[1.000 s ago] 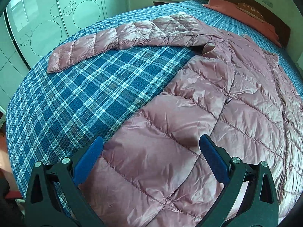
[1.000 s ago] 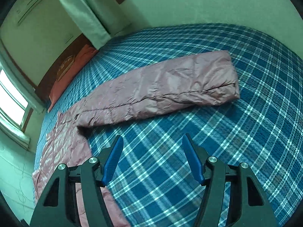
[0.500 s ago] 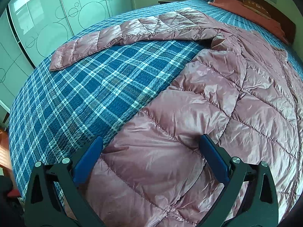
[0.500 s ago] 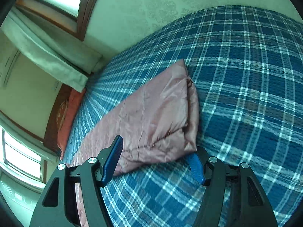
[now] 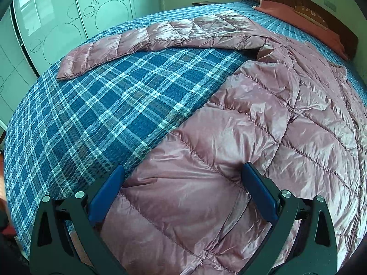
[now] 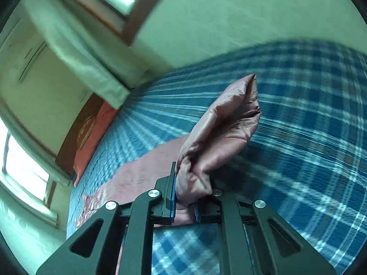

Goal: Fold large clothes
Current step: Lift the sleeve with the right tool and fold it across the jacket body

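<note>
Right tongs (image 6: 184,197) just clamped shut on sleeve (image 6: 218,137) end, low centre of right view; only thin bunch of slippery fabric pinched, so your pull may let it slide out. Left tongs (image 5: 183,190) wide, holding nothing, over jacket (image 5: 263,142) hem at lower frame. Jacket spread on bed (image 5: 96,119); unpinned body may drag, fold skewing.

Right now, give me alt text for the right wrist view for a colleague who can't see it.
The right gripper is clamped shut on the cuff end of a pink quilted jacket sleeve, which sticks up off the blue plaid bedspread. The picture is motion-blurred; behind are an orange pillow at a wooden headboard, pale curtains and bright windows.
</note>
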Action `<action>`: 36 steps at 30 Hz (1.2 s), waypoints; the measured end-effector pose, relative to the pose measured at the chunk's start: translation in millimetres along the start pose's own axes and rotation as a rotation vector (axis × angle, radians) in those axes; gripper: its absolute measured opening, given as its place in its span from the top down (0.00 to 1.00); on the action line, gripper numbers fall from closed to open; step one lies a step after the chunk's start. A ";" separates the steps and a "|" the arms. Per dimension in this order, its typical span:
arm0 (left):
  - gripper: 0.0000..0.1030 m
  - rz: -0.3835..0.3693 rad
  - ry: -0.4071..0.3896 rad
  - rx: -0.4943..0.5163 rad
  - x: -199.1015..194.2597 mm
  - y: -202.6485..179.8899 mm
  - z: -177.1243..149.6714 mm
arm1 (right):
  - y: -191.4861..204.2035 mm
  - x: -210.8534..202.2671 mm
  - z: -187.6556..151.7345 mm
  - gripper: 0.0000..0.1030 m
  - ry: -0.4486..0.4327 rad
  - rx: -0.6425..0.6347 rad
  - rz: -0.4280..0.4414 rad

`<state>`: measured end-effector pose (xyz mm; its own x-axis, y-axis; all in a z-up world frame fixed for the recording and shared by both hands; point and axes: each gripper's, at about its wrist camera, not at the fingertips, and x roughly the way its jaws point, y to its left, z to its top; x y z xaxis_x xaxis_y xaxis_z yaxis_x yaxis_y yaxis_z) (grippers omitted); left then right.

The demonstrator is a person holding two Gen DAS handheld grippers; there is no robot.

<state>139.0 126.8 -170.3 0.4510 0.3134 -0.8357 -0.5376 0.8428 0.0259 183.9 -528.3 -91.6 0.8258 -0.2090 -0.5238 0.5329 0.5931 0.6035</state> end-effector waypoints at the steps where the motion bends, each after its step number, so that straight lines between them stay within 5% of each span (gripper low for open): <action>1: 0.02 -0.002 -0.002 -0.001 0.1 2.0 -2.2 | 19.8 2.7 -2.4 0.89 0.008 -0.044 0.021; 9: 0.02 -0.030 -0.011 -0.017 3.6 9.6 -5.9 | 190.4 43.3 -66.1 0.89 0.123 -0.369 0.206; 17: 0.02 -0.042 -0.018 -0.024 6.4 11.3 -7.1 | 309.4 97.6 -167.0 0.89 0.296 -0.575 0.309; 27: 0.02 -0.054 -0.020 -0.033 6.1 12.4 -7.7 | 360.5 113.1 -293.9 0.89 0.482 -0.723 0.349; 36: 0.02 -0.052 -0.020 -0.031 6.2 12.5 -7.8 | 373.6 124.2 -349.6 0.87 0.607 -0.800 0.387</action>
<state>129.5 135.9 -179.4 0.4932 0.2787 -0.8241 -0.5350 0.8441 -0.0347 421.0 -60.8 -141.4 0.5655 0.3923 -0.7254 -0.2027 0.9188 0.3388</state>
